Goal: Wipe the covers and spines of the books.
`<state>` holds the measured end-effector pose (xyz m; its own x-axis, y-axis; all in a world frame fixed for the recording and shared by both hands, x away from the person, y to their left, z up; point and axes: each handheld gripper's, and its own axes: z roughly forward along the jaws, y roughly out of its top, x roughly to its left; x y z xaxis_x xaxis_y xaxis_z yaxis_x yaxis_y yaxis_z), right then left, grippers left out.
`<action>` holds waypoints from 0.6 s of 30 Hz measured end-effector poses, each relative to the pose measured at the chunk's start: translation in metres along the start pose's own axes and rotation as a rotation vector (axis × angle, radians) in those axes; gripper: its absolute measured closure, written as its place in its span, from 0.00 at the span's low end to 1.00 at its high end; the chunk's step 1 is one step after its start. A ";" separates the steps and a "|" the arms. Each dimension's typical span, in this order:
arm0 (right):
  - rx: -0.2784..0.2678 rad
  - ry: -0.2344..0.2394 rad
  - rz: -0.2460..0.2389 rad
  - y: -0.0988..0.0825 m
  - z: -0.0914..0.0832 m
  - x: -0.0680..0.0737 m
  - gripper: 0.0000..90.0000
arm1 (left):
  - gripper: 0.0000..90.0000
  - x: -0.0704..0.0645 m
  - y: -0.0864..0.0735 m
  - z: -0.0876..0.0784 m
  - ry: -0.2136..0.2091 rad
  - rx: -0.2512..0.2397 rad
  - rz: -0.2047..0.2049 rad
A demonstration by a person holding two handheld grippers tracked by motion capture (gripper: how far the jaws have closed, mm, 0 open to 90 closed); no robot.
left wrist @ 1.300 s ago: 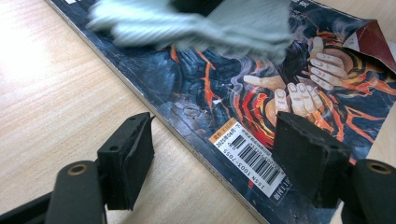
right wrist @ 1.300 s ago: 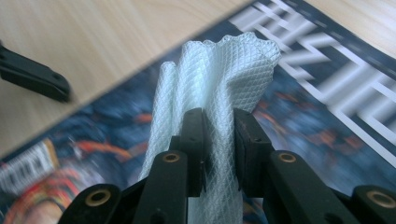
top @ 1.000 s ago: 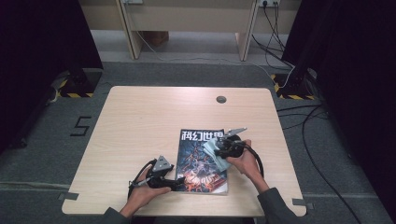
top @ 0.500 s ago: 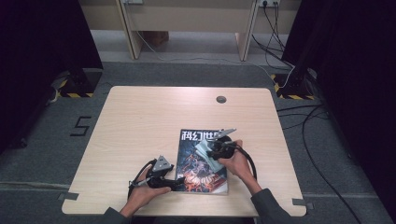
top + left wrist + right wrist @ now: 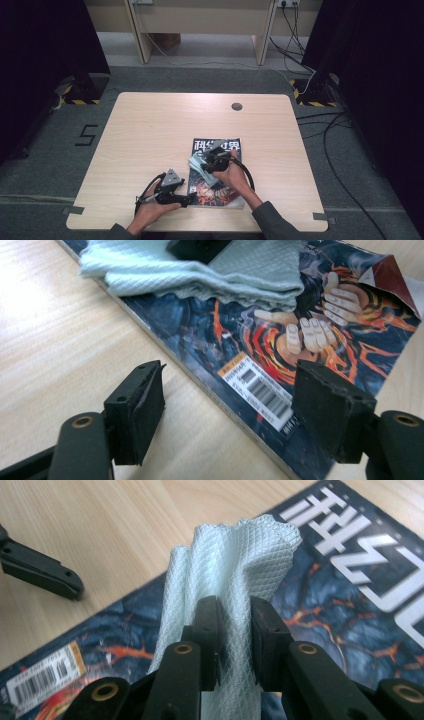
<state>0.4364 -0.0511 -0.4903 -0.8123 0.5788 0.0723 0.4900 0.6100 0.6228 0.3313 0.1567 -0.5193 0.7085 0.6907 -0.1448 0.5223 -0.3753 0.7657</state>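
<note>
Your right gripper (image 5: 235, 625) is clamped on a pale green cloth (image 5: 227, 565), the waffle-textured fabric pinched between its two black jaws and bunched up above them. In the high view that right gripper (image 5: 212, 161) sits over the left part of a magazine (image 5: 227, 192), with the cloth (image 5: 196, 164) spilling toward the magazine's left edge. Seen from the left gripper view, the cloth (image 5: 200, 275) lies folded on the cover along the magazine's edge, touching it, and overhangs that edge a little onto the wood.

Your left gripper (image 5: 227, 405) has its jaws spread wide with nothing between the pads; they straddle the near edge of the magazine (image 5: 310, 340) close to the barcode label (image 5: 255, 387). In the high view this left gripper (image 5: 187, 199) rests low at the magazine's lower left corner, just beside your other hand.

Beneath it all, the magazine lies flat on the light wooden table (image 5: 150, 130), toward your side of it and right of centre.
</note>
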 end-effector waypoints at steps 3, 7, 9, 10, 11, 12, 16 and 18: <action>0.011 -0.028 0.018 -0.012 -0.013 -0.014 0.84 | 0.31 -0.002 -0.004 -0.003 -0.006 -0.008 0.001; 0.009 -0.077 0.079 -0.031 -0.032 -0.037 0.84 | 0.29 -0.006 -0.006 -0.006 -0.019 0.007 0.010; 0.009 -0.100 0.116 -0.040 -0.041 -0.049 0.84 | 0.29 -0.009 -0.007 -0.008 -0.022 0.014 0.010; 0.001 -0.105 0.133 -0.044 -0.044 -0.054 0.84 | 0.29 -0.009 -0.007 -0.008 -0.022 0.014 0.010; 0.001 -0.105 0.133 -0.044 -0.044 -0.054 0.84 | 0.29 -0.010 -0.007 -0.009 -0.027 0.021 0.013; -0.007 -0.112 0.147 -0.050 -0.049 -0.060 0.84 | 0.29 -0.012 -0.007 -0.011 -0.046 0.039 0.029; 0.011 -0.154 0.149 -0.052 -0.054 -0.065 0.84 | 0.30 -0.017 -0.009 -0.012 -0.051 0.044 0.060; 0.010 -0.161 0.157 -0.054 -0.055 -0.067 0.84 | 0.31 -0.020 -0.009 -0.012 -0.060 0.053 0.073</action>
<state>0.4465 -0.1525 -0.4857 -0.6652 0.7455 0.0421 0.6102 0.5102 0.6062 0.3060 0.1538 -0.5157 0.7716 0.6230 -0.1283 0.4916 -0.4561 0.7418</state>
